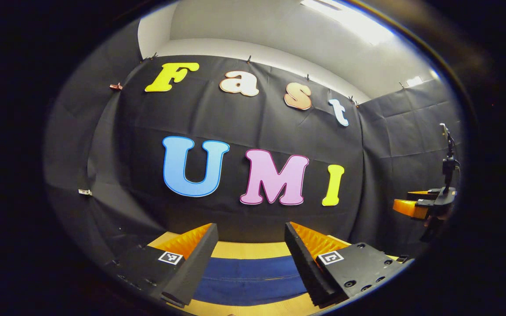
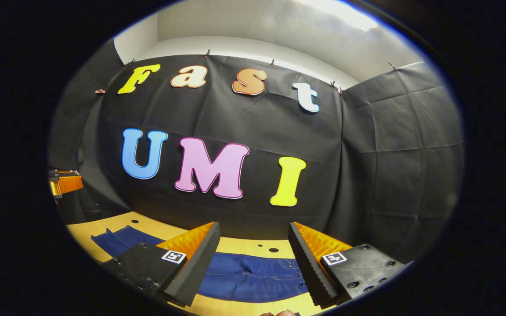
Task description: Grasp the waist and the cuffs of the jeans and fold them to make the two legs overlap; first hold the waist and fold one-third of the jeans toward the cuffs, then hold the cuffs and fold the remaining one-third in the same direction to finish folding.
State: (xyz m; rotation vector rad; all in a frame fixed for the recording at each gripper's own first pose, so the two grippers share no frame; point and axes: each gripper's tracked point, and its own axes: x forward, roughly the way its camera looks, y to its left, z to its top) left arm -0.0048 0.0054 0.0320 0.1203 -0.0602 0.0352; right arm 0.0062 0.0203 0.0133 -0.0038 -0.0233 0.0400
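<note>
Looking at the bench first: light wood top, with the jeans spread flat along it, not yet folded as far as these views tell. In the right gripper view the stitched pocket and waist end sits just beyond the right gripper, and the legs run off toward the far left of that view. In the left gripper view a plain blue band of denim lies straight ahead of the left gripper, probably the leg or cuff end, though no hem is visible to confirm. Both sets of fingers stand wide apart and hold nothing; they hover above the cloth, not touching it. The right gripper also shows small at the right edge of the left gripper view, well apart. Judgement: this is step one, the approach before the lengthwise fold that lays one leg over the other. Next move calls for lowering both, pinching the near edge at waist and cuff at once, and lifting evenly so the denim doesn't skew or drag.
</note>
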